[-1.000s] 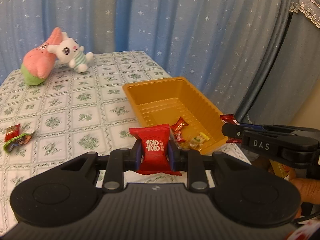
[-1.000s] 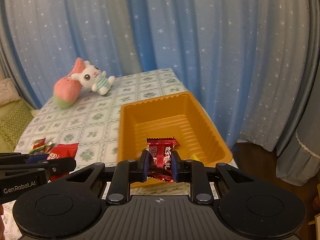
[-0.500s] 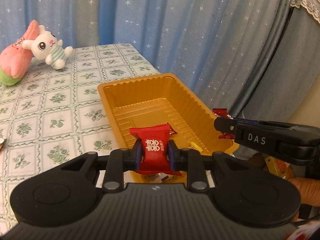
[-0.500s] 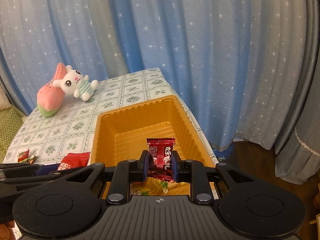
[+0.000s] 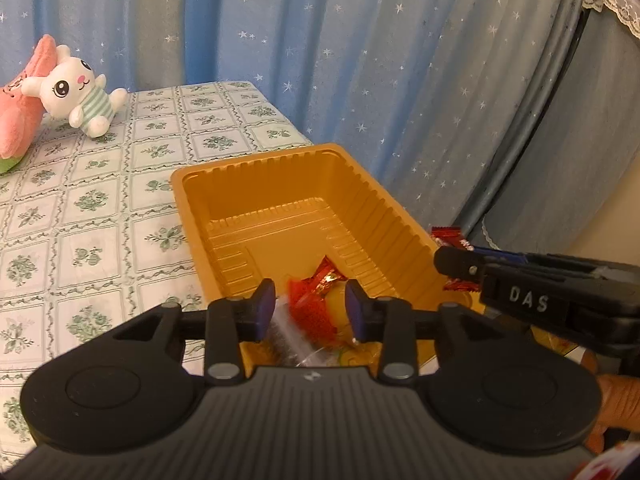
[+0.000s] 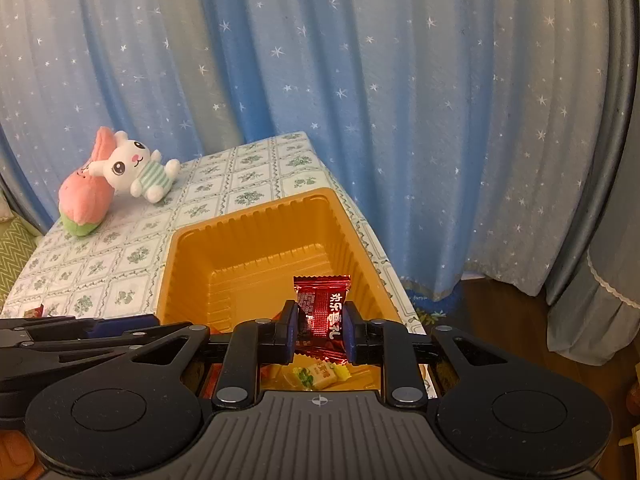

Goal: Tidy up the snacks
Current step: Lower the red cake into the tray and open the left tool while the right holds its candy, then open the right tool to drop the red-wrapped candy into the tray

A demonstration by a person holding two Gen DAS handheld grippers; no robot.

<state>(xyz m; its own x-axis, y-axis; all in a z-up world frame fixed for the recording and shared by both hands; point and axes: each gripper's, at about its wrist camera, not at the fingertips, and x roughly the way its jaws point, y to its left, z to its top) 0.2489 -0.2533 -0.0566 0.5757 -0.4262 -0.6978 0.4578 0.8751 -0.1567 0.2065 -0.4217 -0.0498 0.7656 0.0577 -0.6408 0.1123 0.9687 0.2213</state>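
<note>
An orange plastic tray (image 5: 256, 164) (image 6: 248, 216) sits at the table's right edge with a few wrapped candies (image 5: 326, 276) (image 6: 320, 374) at its near end. My left gripper (image 5: 311, 310) hovers over that near end with its jaws opening. A bright red snack packet (image 5: 316, 322) is a blur between the pads, which no longer press on it. My right gripper (image 6: 321, 326) is shut on a dark red candy packet (image 6: 322, 308) above the tray's near right part. The left wrist view shows this gripper (image 5: 452, 260) from the side, and the right wrist view shows the left gripper (image 6: 120, 328).
A white rabbit plush (image 5: 80, 96) (image 6: 136, 168) leans on a pink plush (image 5: 16, 120) (image 6: 84, 196) at the table's far left. Star-print curtains hang behind and to the right of the table. A few loose snacks (image 6: 34, 312) lie on the cloth at the left.
Both grippers have moved in over the tray's near end. The left jaws have parted and the bright red packet has slipped down from between them. The right gripper still holds its packet.
</note>
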